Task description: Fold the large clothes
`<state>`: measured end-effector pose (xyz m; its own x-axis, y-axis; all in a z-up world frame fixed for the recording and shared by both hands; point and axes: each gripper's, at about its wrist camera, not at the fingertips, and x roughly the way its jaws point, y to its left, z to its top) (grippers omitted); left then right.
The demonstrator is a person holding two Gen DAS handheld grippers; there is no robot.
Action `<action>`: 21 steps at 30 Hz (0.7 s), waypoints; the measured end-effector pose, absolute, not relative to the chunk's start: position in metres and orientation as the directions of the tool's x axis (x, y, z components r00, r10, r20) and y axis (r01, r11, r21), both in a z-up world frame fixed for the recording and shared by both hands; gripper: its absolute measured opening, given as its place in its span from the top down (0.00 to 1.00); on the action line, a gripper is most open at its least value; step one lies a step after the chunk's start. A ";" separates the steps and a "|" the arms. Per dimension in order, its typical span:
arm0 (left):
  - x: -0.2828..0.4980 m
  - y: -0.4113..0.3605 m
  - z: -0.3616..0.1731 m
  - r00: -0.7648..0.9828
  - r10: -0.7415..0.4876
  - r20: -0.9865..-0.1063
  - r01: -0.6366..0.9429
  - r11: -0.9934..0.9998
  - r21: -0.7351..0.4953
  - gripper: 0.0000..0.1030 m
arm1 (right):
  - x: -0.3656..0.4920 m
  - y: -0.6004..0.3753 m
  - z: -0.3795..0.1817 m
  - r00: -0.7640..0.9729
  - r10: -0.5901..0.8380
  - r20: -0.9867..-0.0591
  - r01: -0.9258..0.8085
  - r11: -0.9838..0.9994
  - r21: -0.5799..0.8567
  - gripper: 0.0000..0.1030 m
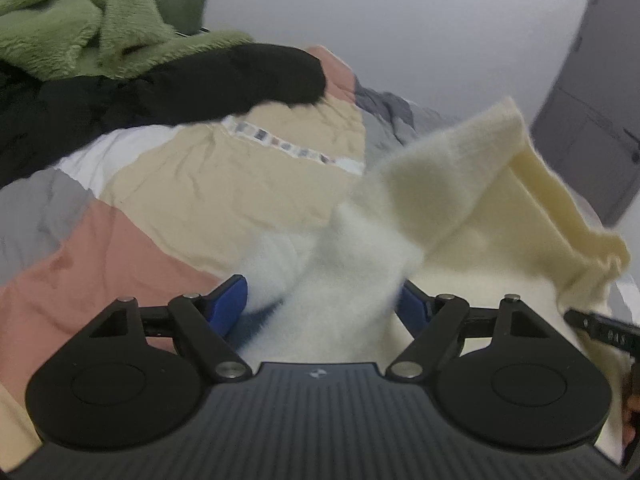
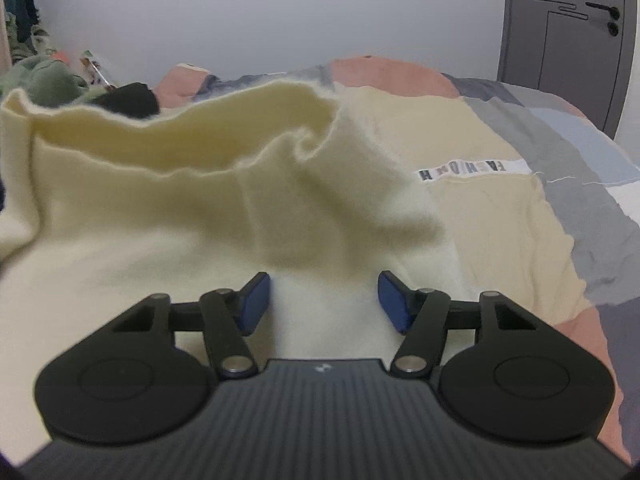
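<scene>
While cream fleece garment lies bunched on patchwork quilt, you're at grab step: left gripper and right gripper both spread, fleece between jaws, unpinched. Next: pinch edge, lift off quilt, spread flat.

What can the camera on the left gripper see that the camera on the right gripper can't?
Only the left wrist view shows the fuzzy green blanket up close, a big black garment under it, and the left gripper with cream fabric bunched between its blue pads. Only the right wrist view shows the door handle, the lettered strip readable, and the right gripper, open. Both show the cream fleece garment, the patchwork bedspread and the grey door.
</scene>
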<state>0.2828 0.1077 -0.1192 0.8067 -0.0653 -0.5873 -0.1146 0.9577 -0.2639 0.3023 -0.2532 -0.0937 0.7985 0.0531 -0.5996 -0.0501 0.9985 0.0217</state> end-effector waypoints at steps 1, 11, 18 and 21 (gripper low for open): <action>0.283 0.109 -0.118 0.813 -0.053 -0.580 -0.128 0.955 -0.267 0.23 | 0.304 -0.255 -0.094 0.798 0.056 -0.600 -0.049 0.998 0.027 0.40; 0.280 0.117 -0.106 0.843 -0.042 -0.537 -0.128 0.953 -0.275 0.88 | 0.297 -0.246 -0.080 0.829 0.045 -0.557 -0.084 0.995 -0.045 0.91; 0.255 0.140 -0.082 0.898 -0.052 -0.438 -0.142 0.906 -0.398 0.90 | 0.277 -0.270 -0.048 0.882 0.043 -0.470 -0.027 0.999 0.041 0.93; 0.251 0.147 -0.081 0.899 -0.042 -0.436 -0.162 0.893 -0.420 0.90 | 0.270 -0.285 -0.039 0.892 0.034 -0.451 0.009 0.996 0.092 0.94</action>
